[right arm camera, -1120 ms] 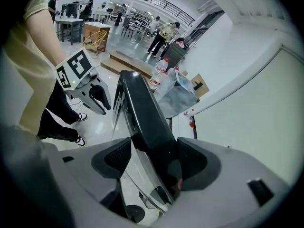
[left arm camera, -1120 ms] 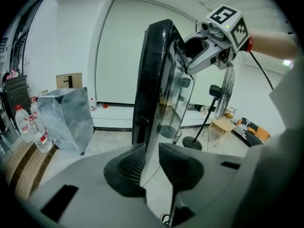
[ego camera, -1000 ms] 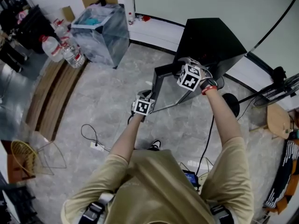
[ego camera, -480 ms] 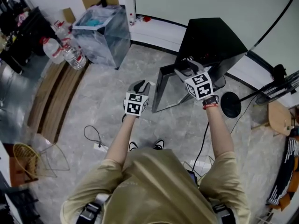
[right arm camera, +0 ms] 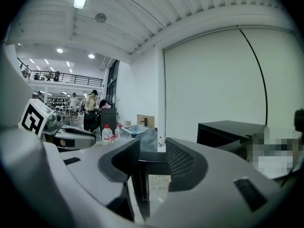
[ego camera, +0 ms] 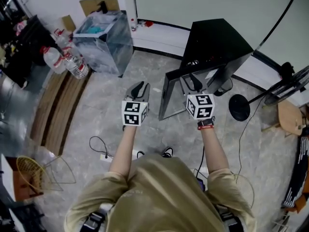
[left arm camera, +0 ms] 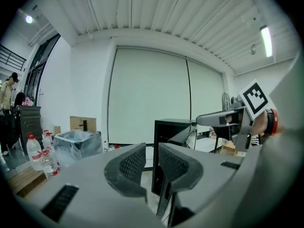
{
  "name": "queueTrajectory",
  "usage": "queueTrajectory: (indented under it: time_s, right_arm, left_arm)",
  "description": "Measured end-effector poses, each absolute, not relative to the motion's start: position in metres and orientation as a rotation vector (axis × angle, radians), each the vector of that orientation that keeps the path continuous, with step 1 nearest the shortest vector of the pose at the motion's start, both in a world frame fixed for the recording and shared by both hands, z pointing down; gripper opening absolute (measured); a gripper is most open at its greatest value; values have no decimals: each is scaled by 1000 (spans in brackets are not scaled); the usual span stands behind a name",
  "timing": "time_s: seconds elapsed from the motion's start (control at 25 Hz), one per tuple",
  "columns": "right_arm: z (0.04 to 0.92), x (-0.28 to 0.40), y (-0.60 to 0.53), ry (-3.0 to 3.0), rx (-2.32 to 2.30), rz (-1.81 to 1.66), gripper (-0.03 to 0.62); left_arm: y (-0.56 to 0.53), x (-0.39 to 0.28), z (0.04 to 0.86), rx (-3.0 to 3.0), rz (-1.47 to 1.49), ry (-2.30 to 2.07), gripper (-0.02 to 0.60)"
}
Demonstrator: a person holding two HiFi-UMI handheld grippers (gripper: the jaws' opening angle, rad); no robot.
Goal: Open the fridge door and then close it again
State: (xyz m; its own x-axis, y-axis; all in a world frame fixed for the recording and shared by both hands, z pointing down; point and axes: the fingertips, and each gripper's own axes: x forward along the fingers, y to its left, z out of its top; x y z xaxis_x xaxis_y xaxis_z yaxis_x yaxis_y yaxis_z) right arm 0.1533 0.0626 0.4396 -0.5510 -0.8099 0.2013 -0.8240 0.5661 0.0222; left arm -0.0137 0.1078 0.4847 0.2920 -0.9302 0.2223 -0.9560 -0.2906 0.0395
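The black fridge (ego camera: pixel 218 41) stands by the wall with its door (ego camera: pixel 165 96) swung open toward me. In the head view my left gripper (ego camera: pixel 139 85) hangs left of the door, apart from it, with a narrow gap between its jaws and nothing in it. My right gripper (ego camera: pixel 193 79) hovers over the opening between door and cabinet. Its jaws have just been closing and grip nothing. In the right gripper view (right arm camera: pixel 153 151) the door's top edge (right arm camera: pixel 149 167) shows through the gap, farther off. The fridge (left arm camera: pixel 173 126) also appears beyond the left gripper (left arm camera: pixel 152 151).
A plastic-wrapped bin (ego camera: pixel 104 35) and water bottles (ego camera: pixel 65 59) sit at the back left beside wooden planks (ego camera: pixel 53 100). A power strip with cable (ego camera: pixel 104 156) lies near my feet. A round stand base (ego camera: pixel 239 108) is right of the fridge, a wire basket (ego camera: pixel 29 170) at the far left.
Both grippers have risen and drawn back toward me. The right one has come off the door's top and rolled, its marker cube now facing up. The door stays open.
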Motion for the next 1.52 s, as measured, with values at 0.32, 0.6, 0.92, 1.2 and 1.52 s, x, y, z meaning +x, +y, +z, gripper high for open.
queueTrajectory:
  time_s: [0.32, 0.6, 0.92, 1.2, 1.52]
  right_arm:
    - [438, 143, 88, -2645, 1460, 216, 112]
    - [436, 145, 96, -2619, 1513, 175, 86]
    - [441, 151, 94, -2595, 1427, 129, 92]
    - [440, 160, 83, -2559, 1282, 32, 141]
    - [448, 168, 65, -2455, 1024, -158, 209]
  left_arm:
    - [123, -21, 474, 2393, 132, -1768, 83]
    - [124, -21, 469, 2403, 112, -1780, 81]
    - [124, -2, 487, 2395, 104, -1689, 83]
    - [122, 20, 501, 2405, 158, -1653, 83]
    - [120, 35, 514, 2389, 206, -1650, 83]
